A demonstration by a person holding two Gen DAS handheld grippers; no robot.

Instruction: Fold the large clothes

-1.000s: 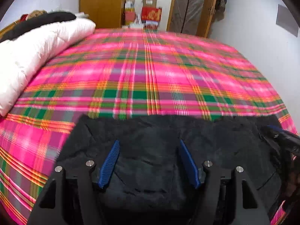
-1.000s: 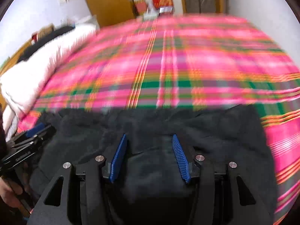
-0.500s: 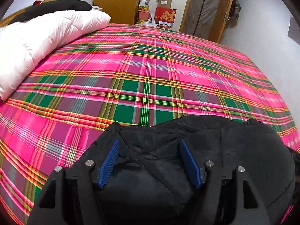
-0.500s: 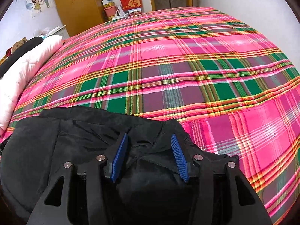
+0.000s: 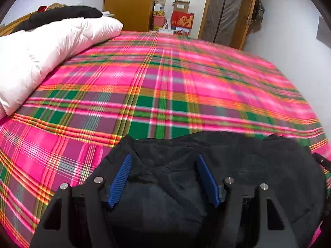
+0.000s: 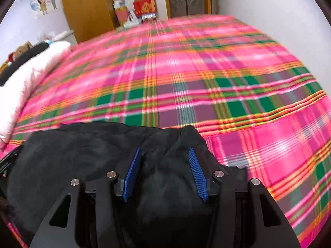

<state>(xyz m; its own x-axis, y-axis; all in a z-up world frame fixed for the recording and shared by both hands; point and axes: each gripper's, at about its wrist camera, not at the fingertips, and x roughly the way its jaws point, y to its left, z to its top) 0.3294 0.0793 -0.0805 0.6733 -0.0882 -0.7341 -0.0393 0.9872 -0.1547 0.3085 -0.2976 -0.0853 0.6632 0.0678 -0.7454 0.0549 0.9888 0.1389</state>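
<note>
A black garment [image 5: 248, 165] lies bunched at the near edge of the pink and green plaid bed [image 5: 165, 82]. My left gripper [image 5: 163, 157] has thick folds of it filling the gap between its blue pads [image 5: 121, 177], and the jaws are closing slightly. One corner drapes over the left finger. In the right wrist view the same garment [image 6: 72, 148] spreads to the left. My right gripper [image 6: 164, 150] is shut on its right-hand corner, which peaks above the pads [image 6: 196, 171]. The garment hides what is under both grippers.
A white duvet [image 5: 41, 51] with a black cloth [image 5: 62, 16] on it lies along the bed's left side. Beyond the bed stand a wooden wardrobe [image 5: 128, 2], stacked boxes [image 5: 182, 18] and a door [image 5: 227, 10]. A white wall [image 5: 289, 31] runs along the right.
The garment's far edge, flat and wide a second ago, is now gathered into peaks between both pairs of jaws. Both views have swung sideways across the bed and are blurred.
</note>
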